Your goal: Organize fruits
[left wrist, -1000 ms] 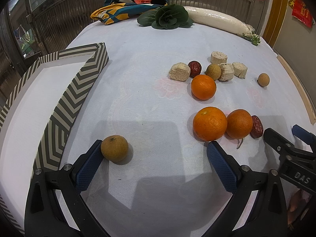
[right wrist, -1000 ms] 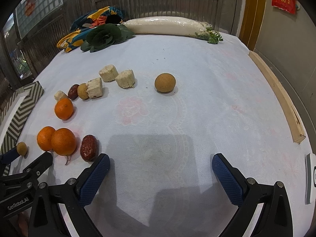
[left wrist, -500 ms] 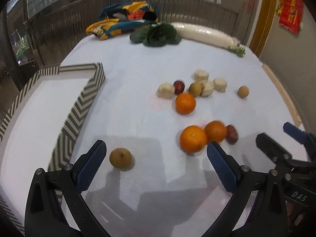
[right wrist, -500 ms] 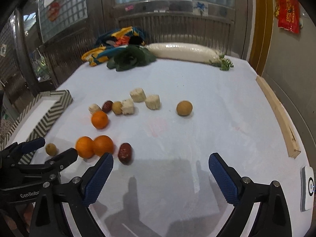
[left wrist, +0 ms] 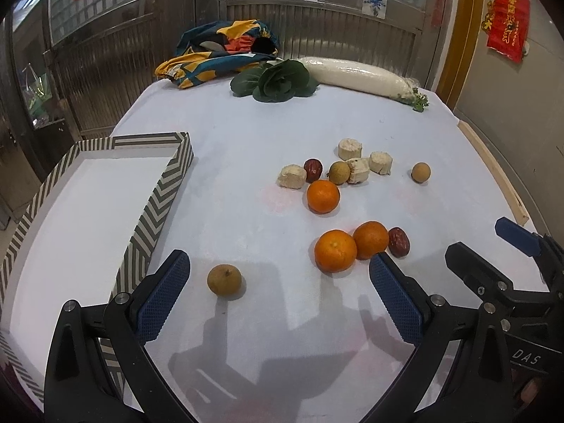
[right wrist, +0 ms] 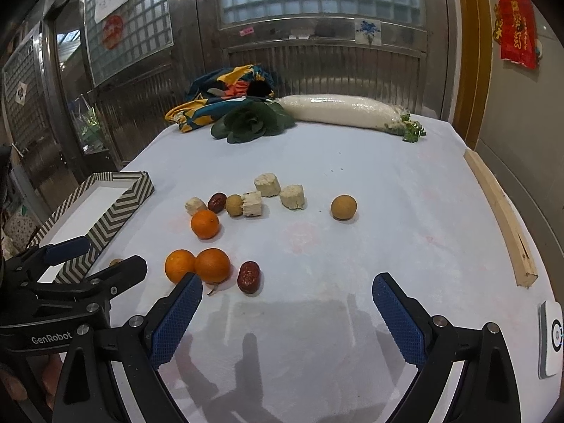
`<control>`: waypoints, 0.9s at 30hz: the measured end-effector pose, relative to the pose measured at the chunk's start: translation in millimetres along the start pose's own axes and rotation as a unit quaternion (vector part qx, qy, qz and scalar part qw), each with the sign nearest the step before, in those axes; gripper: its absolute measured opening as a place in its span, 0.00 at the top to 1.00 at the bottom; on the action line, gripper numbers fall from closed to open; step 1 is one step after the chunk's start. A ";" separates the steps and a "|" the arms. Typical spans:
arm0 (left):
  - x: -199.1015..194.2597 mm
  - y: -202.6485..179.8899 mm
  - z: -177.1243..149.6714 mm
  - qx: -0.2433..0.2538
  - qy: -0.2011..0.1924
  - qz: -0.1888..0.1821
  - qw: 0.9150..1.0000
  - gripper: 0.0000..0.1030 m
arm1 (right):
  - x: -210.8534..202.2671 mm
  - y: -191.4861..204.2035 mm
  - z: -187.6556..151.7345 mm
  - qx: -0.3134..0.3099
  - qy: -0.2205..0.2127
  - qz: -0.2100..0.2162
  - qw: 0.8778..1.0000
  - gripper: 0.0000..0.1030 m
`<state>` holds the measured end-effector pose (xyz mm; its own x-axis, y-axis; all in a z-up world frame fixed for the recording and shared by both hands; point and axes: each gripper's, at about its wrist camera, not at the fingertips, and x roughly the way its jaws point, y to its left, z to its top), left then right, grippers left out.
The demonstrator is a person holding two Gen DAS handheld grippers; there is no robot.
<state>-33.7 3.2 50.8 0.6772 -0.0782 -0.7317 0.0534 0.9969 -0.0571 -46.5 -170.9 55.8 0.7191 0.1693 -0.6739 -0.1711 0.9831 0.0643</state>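
My left gripper (left wrist: 276, 259) hangs open above the white cloth, with a brown longan (left wrist: 224, 279) lying loose on the cloth just ahead of its left finger. Two oranges (left wrist: 335, 251) and a red date (left wrist: 399, 241) sit by its right fingertip, untouched. Further back lie a third orange (left wrist: 323, 196), another date (left wrist: 313, 170), two more longans (left wrist: 421, 172) and several beige chunks (left wrist: 291, 176). The striped tray (left wrist: 151, 208) stands at the left, white inside. My right gripper (right wrist: 287, 282) is open with nothing between its fingers, the date (right wrist: 249, 276) just ahead of it.
A white radish (left wrist: 352, 75), a green leafy vegetable (left wrist: 278, 81) and a colourful cloth bundle (left wrist: 218, 56) lie at the table's far end. A wooden strip (right wrist: 500, 218) runs along the right edge, with a white device (right wrist: 551, 338) near the front right corner.
Both grippers have risen and tipped up, so the fruit looks farther off and more of the back wall shows. The longan no longer lies against the left finger.
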 end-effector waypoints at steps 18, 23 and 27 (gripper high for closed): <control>1.7 0.1 -4.3 0.001 0.002 0.008 1.000 0.00 | 0.7 1.7 -1.8 -0.005 0.000 0.003 1.000 0.06; 4.1 -3.7 -5.4 0.010 0.003 0.008 1.000 0.00 | 2.5 1.7 -3.1 -0.008 0.002 0.002 1.000 0.08; 11.3 -5.9 -5.6 0.023 0.013 -0.003 1.000 0.01 | 6.8 0.7 -5.5 -0.017 0.013 0.008 1.000 0.18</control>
<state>-30.4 -3.5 39.0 0.6576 -0.0838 -0.7487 0.0924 0.9953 -0.0303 -45.4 -169.5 47.2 0.6987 0.1832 -0.6915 -0.2054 0.9773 0.0514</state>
